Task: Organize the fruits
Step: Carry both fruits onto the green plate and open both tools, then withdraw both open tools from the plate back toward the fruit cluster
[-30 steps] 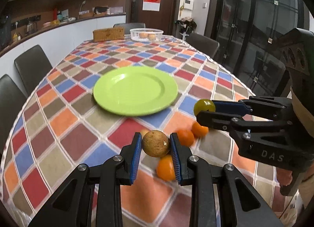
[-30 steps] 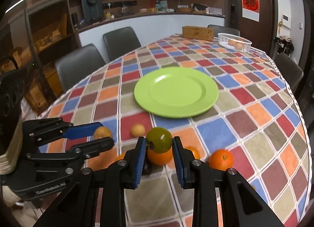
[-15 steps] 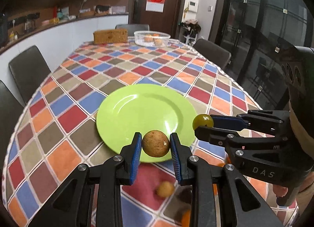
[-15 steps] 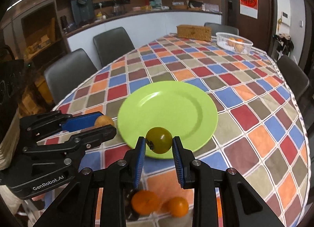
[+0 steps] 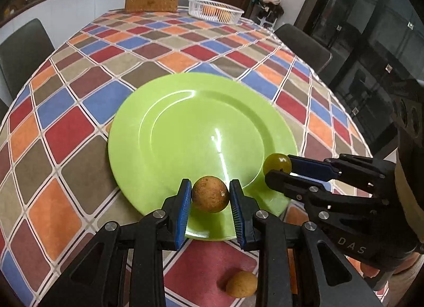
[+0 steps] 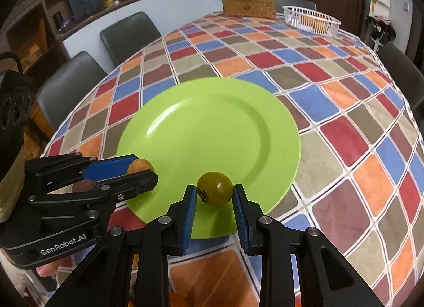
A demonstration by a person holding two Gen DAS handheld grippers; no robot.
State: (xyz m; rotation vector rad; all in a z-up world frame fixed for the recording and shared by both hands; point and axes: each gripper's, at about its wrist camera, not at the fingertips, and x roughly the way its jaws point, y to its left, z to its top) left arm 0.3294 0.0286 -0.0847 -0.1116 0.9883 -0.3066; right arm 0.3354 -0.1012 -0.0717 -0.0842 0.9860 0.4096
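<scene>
My left gripper (image 5: 210,193) is shut on a round brown fruit (image 5: 210,194), held just above the near rim of the green plate (image 5: 185,126). To its right, my right gripper (image 5: 277,166) grips a green tomato (image 5: 277,163) over the plate's right edge. From the right wrist view the right gripper (image 6: 214,194) is shut on that green tomato (image 6: 215,192) above the green plate (image 6: 212,132), with the left gripper (image 6: 141,170) and its brown fruit (image 6: 140,166) at the plate's left edge. A second small brown fruit (image 5: 241,284) lies on the cloth below my left gripper.
A checkered tablecloth (image 5: 66,126) covers the table. At the far end stand a white basket (image 5: 215,9) holding orange fruit and a woven brown box (image 5: 151,2). Dark chairs (image 6: 129,34) line the left side, another chair (image 5: 302,47) the right.
Both grippers, each still shut on its fruit, have moved forward from the loose fruits near the table's front edge to over the plate's near rim. The plate looks larger and closer.
</scene>
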